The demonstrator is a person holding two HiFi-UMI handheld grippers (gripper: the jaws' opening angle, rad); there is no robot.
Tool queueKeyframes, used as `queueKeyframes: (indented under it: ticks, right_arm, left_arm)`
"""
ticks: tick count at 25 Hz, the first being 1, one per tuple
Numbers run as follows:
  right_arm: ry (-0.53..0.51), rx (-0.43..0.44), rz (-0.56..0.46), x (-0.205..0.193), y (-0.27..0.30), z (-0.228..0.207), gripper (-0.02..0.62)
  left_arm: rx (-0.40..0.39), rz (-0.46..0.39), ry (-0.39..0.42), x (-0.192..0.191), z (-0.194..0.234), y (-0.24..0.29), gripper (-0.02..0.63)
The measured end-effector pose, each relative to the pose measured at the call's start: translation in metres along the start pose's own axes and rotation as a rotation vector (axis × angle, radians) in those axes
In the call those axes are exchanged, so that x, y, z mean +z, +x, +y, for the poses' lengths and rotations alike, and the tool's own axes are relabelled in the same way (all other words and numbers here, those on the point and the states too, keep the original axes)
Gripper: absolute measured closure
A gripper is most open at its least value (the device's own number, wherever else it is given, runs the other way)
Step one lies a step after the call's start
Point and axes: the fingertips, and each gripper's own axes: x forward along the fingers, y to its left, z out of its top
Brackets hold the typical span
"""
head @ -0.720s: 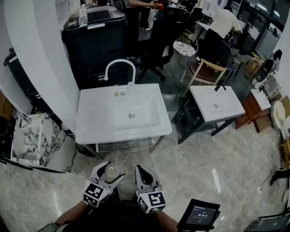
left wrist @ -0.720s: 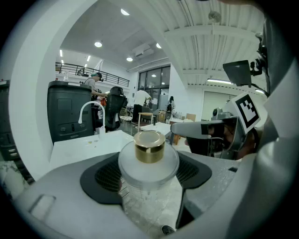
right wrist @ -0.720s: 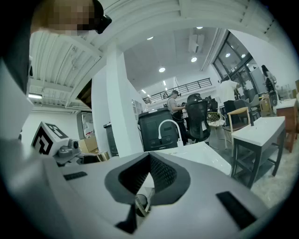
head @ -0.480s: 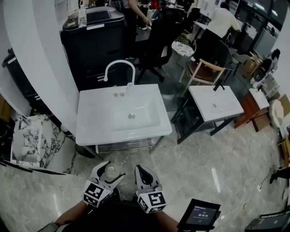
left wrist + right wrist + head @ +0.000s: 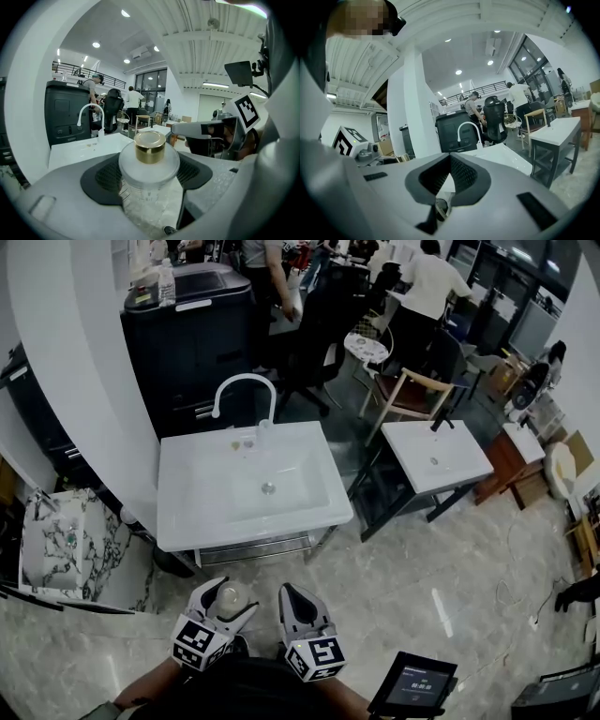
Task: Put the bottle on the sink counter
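The left gripper (image 5: 230, 597) sits at the lower left of centre in the head view, its jaws spread wide and clamped on the sides of a frosted glass bottle (image 5: 228, 593). In the left gripper view the bottle (image 5: 149, 161) stands upright between the dark pads, with its gold cap (image 5: 150, 146) at the frame's middle. It is held above the marble floor (image 5: 422, 568), well short of the sink counter (image 5: 192, 517), whose white surface fills the middle of the head view, with a curved white faucet (image 5: 244, 388) at its far edge. Just to the right of the left gripper is the right gripper (image 5: 293, 596); the right gripper view shows its jaws (image 5: 450, 159) closed together at the tips with nothing between them.
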Motion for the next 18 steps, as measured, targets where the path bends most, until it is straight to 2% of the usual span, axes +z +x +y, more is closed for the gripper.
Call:
queueKeyframes:
  ticks: [13, 18]
  right_arm:
    - [0.005, -0.127, 0.024, -0.015, -0.001, 0.018, 0.600]
    - [0.022, -0.150, 0.039, -0.024, 0.000, 0.011, 0.600]
  left_arm:
    - [-0.107, 0.010, -0.004, -0.020, 0.015, -0.013, 0.268]
    - [-0.128, 0.031, -0.016, -0.027, 0.017, -0.005, 0.268]
